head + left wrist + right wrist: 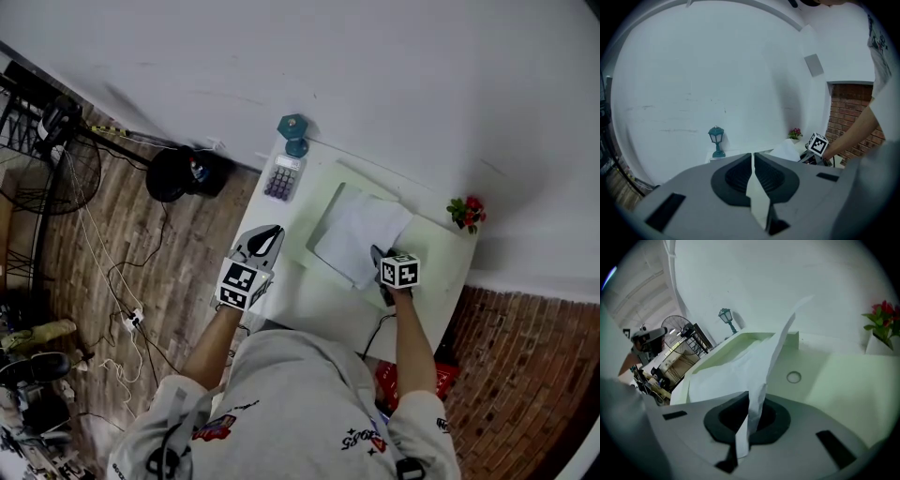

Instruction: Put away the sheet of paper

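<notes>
Sheet of paper (361,234) lies on green mat (441,258), near edge lifted, not yet put away | my right gripper (750,416) is clamped on that edge | left gripper (753,161) closed, empty, beside the desk | the pinch reads only in right gripper view; head view gives me the layout

White sheet of paper (361,230), creased, lies across the pale green tray (431,253). Its near edge is bent upright, pinched in the right gripper (378,255).
</notes>
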The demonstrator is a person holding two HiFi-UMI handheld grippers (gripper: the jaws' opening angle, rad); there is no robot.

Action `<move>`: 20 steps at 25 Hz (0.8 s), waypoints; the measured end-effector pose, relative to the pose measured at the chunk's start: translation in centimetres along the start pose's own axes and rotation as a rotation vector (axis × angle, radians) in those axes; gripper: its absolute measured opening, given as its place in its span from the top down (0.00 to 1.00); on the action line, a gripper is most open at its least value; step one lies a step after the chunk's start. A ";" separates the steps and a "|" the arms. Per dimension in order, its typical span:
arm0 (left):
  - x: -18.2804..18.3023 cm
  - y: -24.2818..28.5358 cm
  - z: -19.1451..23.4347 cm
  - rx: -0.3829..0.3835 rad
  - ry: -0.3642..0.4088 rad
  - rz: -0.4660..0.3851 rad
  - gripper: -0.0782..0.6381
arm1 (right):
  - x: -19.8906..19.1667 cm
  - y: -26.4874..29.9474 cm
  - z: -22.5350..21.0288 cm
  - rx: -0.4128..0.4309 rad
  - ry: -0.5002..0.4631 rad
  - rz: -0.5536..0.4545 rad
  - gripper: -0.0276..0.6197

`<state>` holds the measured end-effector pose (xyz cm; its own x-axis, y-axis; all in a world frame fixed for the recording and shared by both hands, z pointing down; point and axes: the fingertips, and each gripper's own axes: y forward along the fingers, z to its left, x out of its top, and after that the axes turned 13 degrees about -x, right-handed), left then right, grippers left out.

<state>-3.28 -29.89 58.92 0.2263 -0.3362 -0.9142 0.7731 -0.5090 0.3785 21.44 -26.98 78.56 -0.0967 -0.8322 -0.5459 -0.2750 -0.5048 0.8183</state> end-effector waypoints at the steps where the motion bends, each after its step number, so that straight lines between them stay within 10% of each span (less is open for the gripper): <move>1: 0.0 0.0 0.0 0.000 -0.002 0.001 0.84 | 0.1 0.0 0.2 -0.006 -0.028 -0.009 0.96; 11: -0.3 0.6 0.0 -0.009 -0.005 0.008 0.84 | -0.3 0.1 4.1 0.200 -0.067 0.004 0.96; 17: -0.4 0.6 0.2 -0.009 -0.009 0.007 0.84 | -0.3 0.7 3.6 0.207 0.029 0.039 0.96; 20: -0.8 0.5 0.2 -0.006 -0.020 0.023 0.84 | -0.2 1.2 2.8 0.168 0.138 0.061 0.80</move>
<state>-3.24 -30.05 59.83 0.2319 -0.3637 -0.9022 0.7712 -0.4965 0.3984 18.48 -26.77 79.18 0.0102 -0.8896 -0.4567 -0.4294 -0.4164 0.8014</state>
